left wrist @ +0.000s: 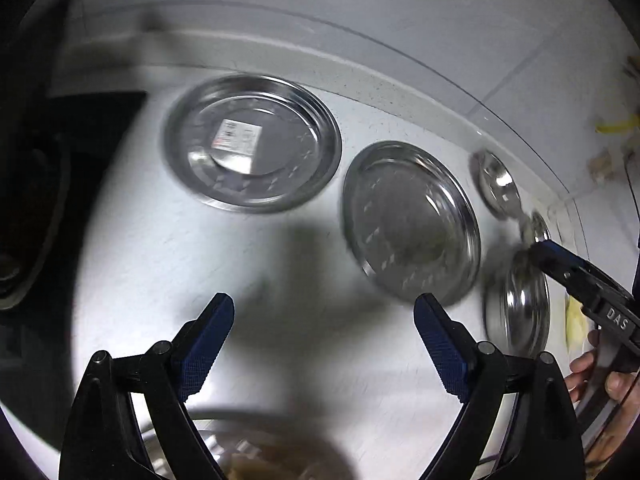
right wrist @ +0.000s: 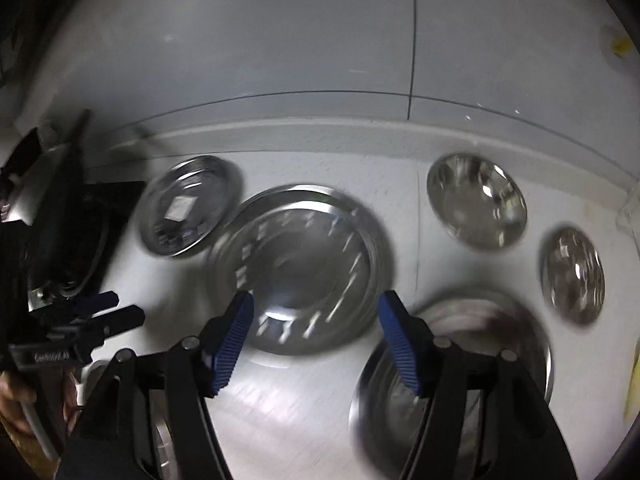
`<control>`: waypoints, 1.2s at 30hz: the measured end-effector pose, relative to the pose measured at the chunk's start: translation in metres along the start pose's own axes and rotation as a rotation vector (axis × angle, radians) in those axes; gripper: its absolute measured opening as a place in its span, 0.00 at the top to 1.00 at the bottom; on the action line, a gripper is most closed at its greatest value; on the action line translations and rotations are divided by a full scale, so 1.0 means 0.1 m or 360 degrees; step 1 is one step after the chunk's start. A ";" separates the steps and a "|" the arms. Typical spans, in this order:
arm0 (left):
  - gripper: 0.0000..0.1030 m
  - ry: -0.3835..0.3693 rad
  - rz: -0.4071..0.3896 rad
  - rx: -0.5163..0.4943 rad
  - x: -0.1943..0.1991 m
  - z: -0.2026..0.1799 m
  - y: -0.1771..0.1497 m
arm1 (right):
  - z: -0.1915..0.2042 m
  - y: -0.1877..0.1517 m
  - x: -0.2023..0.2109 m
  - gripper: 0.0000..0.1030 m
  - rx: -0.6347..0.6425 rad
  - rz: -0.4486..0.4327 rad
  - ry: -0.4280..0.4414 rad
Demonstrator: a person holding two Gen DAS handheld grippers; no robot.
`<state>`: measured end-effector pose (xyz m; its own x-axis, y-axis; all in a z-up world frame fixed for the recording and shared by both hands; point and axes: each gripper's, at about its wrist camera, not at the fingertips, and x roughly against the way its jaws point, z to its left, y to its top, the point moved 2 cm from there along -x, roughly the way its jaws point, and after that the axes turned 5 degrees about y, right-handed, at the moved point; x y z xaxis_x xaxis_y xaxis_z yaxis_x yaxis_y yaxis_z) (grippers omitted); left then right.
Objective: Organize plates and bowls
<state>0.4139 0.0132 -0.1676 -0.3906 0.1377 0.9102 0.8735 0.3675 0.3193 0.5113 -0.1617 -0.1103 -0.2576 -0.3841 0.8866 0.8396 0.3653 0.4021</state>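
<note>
Both the left gripper [left wrist: 324, 312] and right gripper [right wrist: 316, 310] hang spread and empty above the white counter [left wrist: 280, 300], where steel plates [left wrist: 253, 142] and bowls [right wrist: 476, 200] lie apart.

Both my wrist views are dim and grey, with heavy fisheye bending that curves the pale speckled counter [left wrist: 280, 264] and blackens the corners. Light falls from above and behind me: my left hand-held gripper [left wrist: 324, 312] throws a broad soft shadow across the counter ahead of it. Motion blur smears the round shiny steel plates [right wrist: 304, 268], worst in the right view, where rims streak. Small white glints flare on the round steel bowls [right wrist: 476, 200]. The left edge of both views sinks into near-black.
</note>
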 end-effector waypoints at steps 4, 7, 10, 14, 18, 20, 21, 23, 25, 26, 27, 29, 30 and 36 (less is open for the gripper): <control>0.15 0.0032 0.0034 0.0073 -0.33 -0.11 0.10 | -0.28 0.25 -0.46 0.38 -0.0082 0.0146 0.0007; 0.16 0.0000 0.0069 0.0143 -0.51 -0.14 0.14 | -0.43 0.30 -0.71 0.38 -0.0125 0.0228 -0.0002; 0.18 -0.0012 0.0054 0.0186 -0.60 -0.15 0.19 | -0.52 0.33 -0.87 0.39 -0.0139 0.0276 0.0032; 0.25 -0.0031 0.0067 0.0180 -0.70 -0.18 0.22 | -0.55 0.30 -1.00 0.57 -0.0132 0.0312 0.0029; 0.32 -0.0052 0.0053 0.0178 -0.74 -0.26 0.26 | -0.64 0.27 -1.11 0.75 -0.0193 0.0349 0.0032; 0.44 -0.0082 0.0049 0.0184 -0.76 -0.28 0.27 | -0.69 0.25 -1.11 0.86 -0.0208 0.0349 0.0019; 0.59 -0.0088 0.0052 0.0177 -0.78 -0.31 0.28 | -0.71 0.25 -1.11 0.90 -0.0202 0.0341 0.0016; 0.82 -0.0103 0.0072 0.0163 -0.83 -0.32 0.29 | -0.72 0.24 -1.09 0.90 -0.0192 0.0325 0.0007; 0.92 -0.0093 0.0072 0.0180 -0.85 -0.30 0.30 | -0.72 0.24 -1.07 0.90 -0.0181 0.0306 -0.0007; 0.94 -0.0095 0.0078 0.0199 -0.86 -0.28 0.30 | -0.73 0.23 -1.05 0.90 -0.0186 0.0293 -0.0003; 0.95 -0.0100 0.0074 0.0214 -0.85 -0.26 0.30 | -0.73 0.24 -1.04 0.91 -0.0188 0.0281 0.0003; 0.95 -0.0101 0.0042 0.0215 -0.76 -0.22 0.29 | -0.68 0.26 -0.96 0.91 -0.0187 0.0234 0.0020; 0.94 -0.0102 0.0031 0.0213 -0.65 -0.15 0.28 | -0.65 0.27 -0.92 0.91 -0.0182 0.0220 0.0019; 0.95 -0.0139 -0.0115 0.0197 0.10 -0.06 0.26 | -0.24 0.32 -0.24 0.92 -0.0103 0.0044 0.0038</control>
<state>0.4350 0.0185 -0.1485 -0.4794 0.1845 0.8580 0.8020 0.4889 0.3430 0.5555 -0.1618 -0.1242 -0.2229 -0.3949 0.8913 0.8756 0.3208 0.3611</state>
